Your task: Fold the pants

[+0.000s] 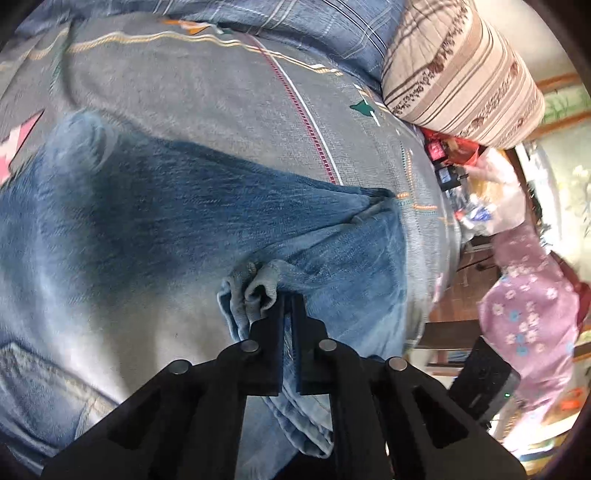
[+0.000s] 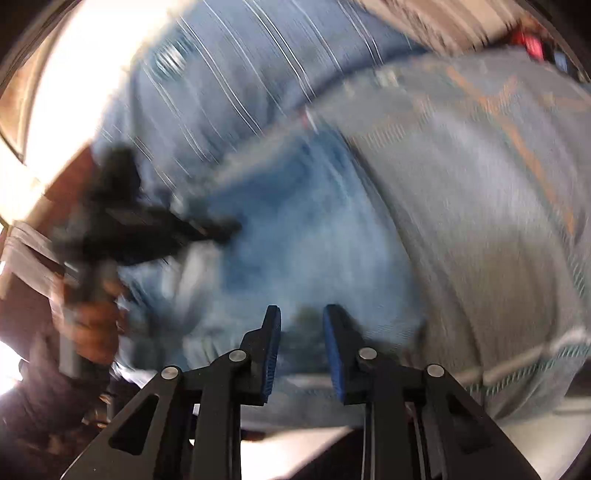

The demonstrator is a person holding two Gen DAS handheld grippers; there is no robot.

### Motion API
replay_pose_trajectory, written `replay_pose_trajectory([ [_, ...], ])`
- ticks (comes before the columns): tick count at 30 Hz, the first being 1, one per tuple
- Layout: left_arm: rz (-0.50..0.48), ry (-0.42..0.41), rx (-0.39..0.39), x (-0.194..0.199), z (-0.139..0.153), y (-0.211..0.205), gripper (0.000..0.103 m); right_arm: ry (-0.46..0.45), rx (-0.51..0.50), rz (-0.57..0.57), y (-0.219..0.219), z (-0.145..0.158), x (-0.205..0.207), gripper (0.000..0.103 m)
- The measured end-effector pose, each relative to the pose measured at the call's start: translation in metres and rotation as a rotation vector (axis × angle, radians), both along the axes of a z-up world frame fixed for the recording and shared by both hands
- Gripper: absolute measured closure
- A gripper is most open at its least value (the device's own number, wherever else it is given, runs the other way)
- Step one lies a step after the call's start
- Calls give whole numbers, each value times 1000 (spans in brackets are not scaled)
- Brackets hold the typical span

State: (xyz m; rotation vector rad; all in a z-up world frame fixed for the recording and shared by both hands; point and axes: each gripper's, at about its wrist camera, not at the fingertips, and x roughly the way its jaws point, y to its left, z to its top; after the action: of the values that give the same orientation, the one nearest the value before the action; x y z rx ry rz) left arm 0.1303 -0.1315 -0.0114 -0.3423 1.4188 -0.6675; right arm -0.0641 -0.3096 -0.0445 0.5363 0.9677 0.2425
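Note:
Blue denim pants lie spread on a grey patterned bed cover. My left gripper is shut on a bunched hem of the pants, and the cloth hangs down between its fingers. In the blurred right wrist view the pants lie ahead. My right gripper is open and empty just above the denim. The left gripper shows there at the left, held by a hand.
A striped beige pillow lies at the far right of the bed. A blue plaid blanket lies at the back. Beyond the bed's right edge are cluttered items and pink flowered cloth.

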Motion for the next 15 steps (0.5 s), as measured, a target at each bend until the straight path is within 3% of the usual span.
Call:
replay_pose_trajectory([
  [3,-14,-32,2,-10,14,5,96,-14,25,4,-5,12,1,78],
  [6,-35,-76,-13,-20,30,2,79,-126,56,-22,-15,40,6,72],
  [8,-37,-111,9,-24,33,-2,66,-143,12,-47,-16,49,17,70],
  [10,-50,-140,46,-29,29,-8,60,-128,1,-65,-16,46,30,70],
  [13,-77,-105,115,-29,5,-20,60,-36,-25,-103,-13,20,45,70],
  [15,-63,-133,98,-31,6,-19,58,-43,20,-131,-18,10,45,70],
])
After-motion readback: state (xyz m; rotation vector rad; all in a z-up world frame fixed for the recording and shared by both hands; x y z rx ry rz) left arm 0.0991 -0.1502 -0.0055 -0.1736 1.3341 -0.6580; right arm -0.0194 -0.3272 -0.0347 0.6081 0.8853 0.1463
